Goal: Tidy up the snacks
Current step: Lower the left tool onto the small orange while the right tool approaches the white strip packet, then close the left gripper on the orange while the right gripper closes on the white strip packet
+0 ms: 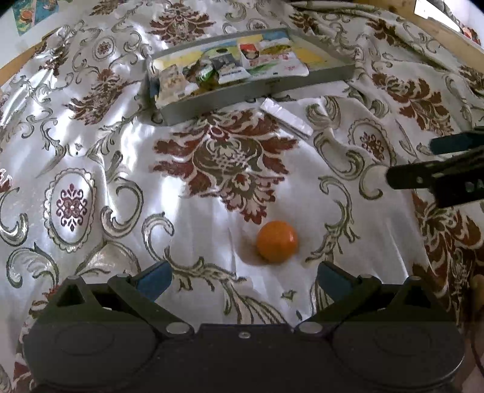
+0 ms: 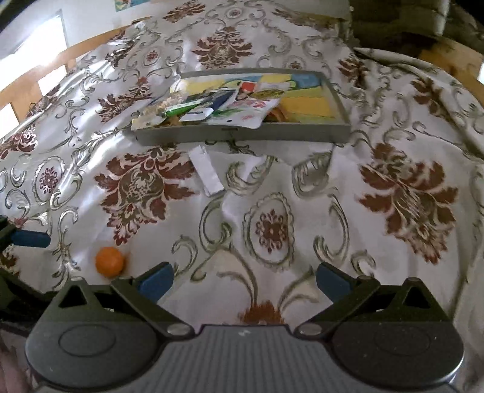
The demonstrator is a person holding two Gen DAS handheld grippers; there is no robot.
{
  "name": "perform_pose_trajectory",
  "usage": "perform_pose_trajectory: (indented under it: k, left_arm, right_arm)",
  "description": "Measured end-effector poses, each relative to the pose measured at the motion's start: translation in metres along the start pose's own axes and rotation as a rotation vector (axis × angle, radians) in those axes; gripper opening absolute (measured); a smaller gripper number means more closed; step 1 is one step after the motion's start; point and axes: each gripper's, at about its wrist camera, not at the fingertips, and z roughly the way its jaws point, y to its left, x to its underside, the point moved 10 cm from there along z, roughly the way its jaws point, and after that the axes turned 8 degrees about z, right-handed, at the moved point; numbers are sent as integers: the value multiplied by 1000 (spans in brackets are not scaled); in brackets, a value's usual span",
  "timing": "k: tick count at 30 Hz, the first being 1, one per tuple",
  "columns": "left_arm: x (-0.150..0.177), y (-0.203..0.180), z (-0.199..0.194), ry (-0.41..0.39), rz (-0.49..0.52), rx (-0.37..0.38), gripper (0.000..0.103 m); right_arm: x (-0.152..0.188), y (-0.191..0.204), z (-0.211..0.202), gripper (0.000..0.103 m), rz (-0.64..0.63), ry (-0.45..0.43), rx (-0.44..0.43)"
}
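Observation:
An orange [image 1: 276, 241] [image 2: 109, 261] lies on the patterned cloth just ahead of my left gripper [image 1: 243, 279], whose blue-padded fingers stand open with nothing between them. A grey tray [image 1: 230, 98] [image 2: 242, 133] further back holds several snack packets [image 1: 266, 60] [image 2: 242, 105]. A silver sachet [image 1: 287, 116] [image 2: 207, 172] lies on the cloth in front of the tray. My right gripper [image 2: 245, 279] hangs open and empty over bare cloth, to the right of the orange. Seen from the left wrist, the right gripper [image 1: 423, 160] juts in at the right edge.
The white cloth with red and silver damask [image 1: 121, 151] [image 2: 393, 196] covers the whole surface and is creased near the tray. Wooden rails [image 1: 435, 27] [image 2: 60, 60] border it at the back. A fingertip of the left gripper [image 2: 30, 238] shows at the left edge.

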Motion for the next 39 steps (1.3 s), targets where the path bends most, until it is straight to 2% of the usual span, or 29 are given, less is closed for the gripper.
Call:
perform_pose_trajectory:
  k: [5, 11, 17, 24, 26, 30, 32, 35, 39]
  left_arm:
    - [-5, 0, 2, -25, -5, 9, 102]
    - [-6, -9, 7, -36, 16, 59, 100]
    - [-12, -18, 5, -80, 30, 102, 100]
    - [-11, -15, 14, -61, -36, 141, 94]
    - [-12, -14, 15, -66, -42, 141, 90]
    - [-12, -16, 16, -72, -34, 155, 77]
    - [-10, -17, 18, -65, -32, 167, 69]
    - [-8, -20, 23, -45, -37, 200, 50]
    - [-7, -20, 27, -48, -38, 200, 47]
  right_arm:
    - [-12, 9, 15, 103, -16, -21, -74]
    - [-24, 26, 25, 102, -102, -84, -150]
    - [-33, 40, 40, 95, -120, -91, -196]
    - [-43, 53, 52, 92, -133, -96, -233]
    - [-46, 55, 58, 90, -134, -99, -232]
    - [-52, 57, 70, 85, -132, -102, -231]
    - [-55, 57, 77, 75, -127, -96, -232]
    - [-57, 55, 87, 65, -118, -86, -228]
    - [-59, 51, 96, 56, -105, -84, -222]
